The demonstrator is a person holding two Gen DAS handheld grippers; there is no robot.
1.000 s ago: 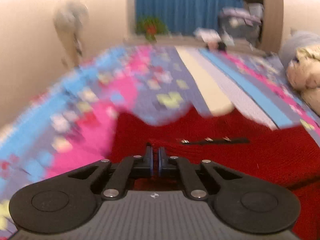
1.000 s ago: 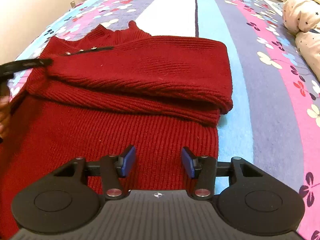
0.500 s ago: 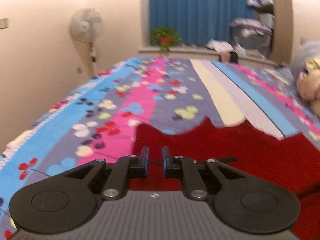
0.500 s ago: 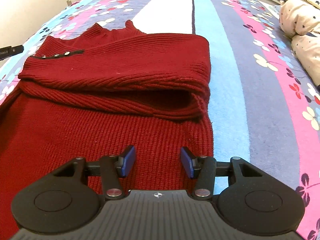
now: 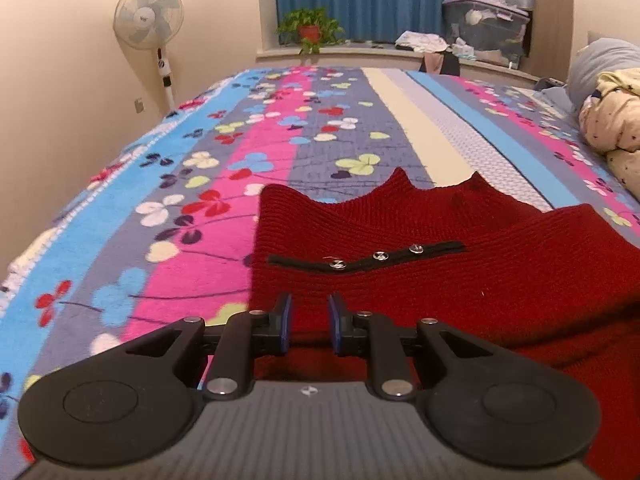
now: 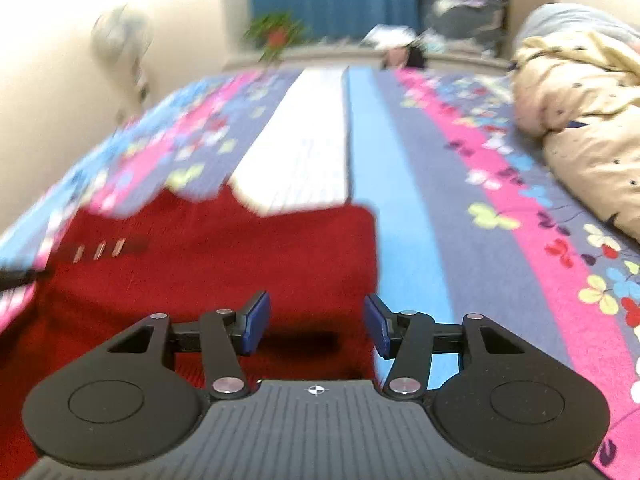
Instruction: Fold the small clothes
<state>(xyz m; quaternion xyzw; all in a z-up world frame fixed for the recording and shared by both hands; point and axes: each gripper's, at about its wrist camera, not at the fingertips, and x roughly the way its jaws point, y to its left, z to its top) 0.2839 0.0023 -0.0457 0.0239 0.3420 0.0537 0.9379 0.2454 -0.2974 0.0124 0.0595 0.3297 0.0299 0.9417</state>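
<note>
While the red sweater (image 5: 460,264) lies flat on the striped, flower-print bedspread (image 5: 208,168), the left gripper (image 5: 308,326) hangs over its near left part with the jaws narrow. They have just been opening, and the slim gap between the blue pads (image 5: 285,322) holds nothing; only red knit shows below. Just beyond the fingertips runs a black strip (image 5: 366,258) carrying 3 silver snaps, and past that the collar points rise against the grey stripe. The sweater's left edge meets the pink stripe close beside the left finger.

Over to the right wrist view, and it's blurred! The right gripper (image 6: 316,322) stands about half open, pads (image 6: 256,322) well apart with nothing between them, poised over the sweater (image 6: 224,256) near its right edge, where red meets the light blue stripe of the bedspread (image 6: 472,240). The right finger sits roughly over that edge. The strip with its snaps smears at far left, and a dark object pokes in at the left border; I can't tell what it is.

Background: a fan (image 5: 149,12) by the wall on the left, a plant (image 5: 310,30) on the sill before the blue curtain (image 5: 372,0), a storage bin (image 5: 486,24) further right, and a cream quilt (image 6: 580,120) bunched at the bed's right side.
</note>
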